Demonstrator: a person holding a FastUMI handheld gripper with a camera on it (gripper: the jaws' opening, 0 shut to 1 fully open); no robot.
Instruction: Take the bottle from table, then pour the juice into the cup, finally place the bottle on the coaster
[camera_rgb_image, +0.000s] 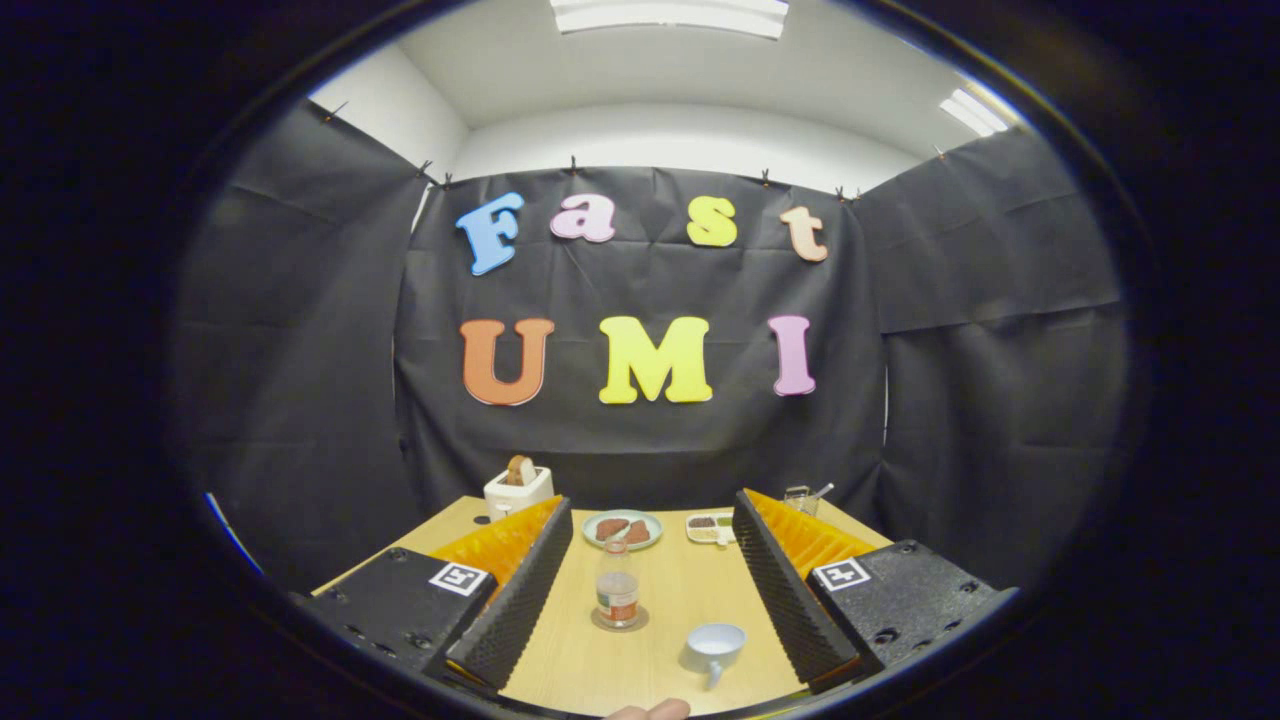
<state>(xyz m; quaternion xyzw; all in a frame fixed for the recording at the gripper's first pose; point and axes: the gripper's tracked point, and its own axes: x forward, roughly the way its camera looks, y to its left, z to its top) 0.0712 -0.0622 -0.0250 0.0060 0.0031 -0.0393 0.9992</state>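
Two fingers of your gripper (648, 590) are standing wide apart, and they are not holding anything. You are looking along them at a wooden table (670, 650).

Let the bottle (617, 590) be your marker. It is standing upright on the table, out ahead in the gap between the two fingers and closer to the left one, and neither finger is touching it. It is clear with a band around its lower part. It is sitting on a round dark coaster (619, 622) whose edge is peeking out around its base.

The cup (716, 646) is resting near the bottle, to its right and closer to you. It is pale, its mouth is facing up, and its handle is pointing toward you. It is not touching the bottle.

Beyond the bottle, a round plate (623, 529) is lying with two brown pieces of food on it. To the right of that plate, a small tray (710, 528) of food is sitting.

Farther back and to the left of the bottle, a white toaster (518, 489) is standing with a slice of bread (520, 470) poking out of the top. Far back to the right of the bottle, a clear glass (799, 498) is standing with something thin leaning in it.

Close to you, in front of the bottle, a fingertip (650, 710) is showing at the table's near edge.
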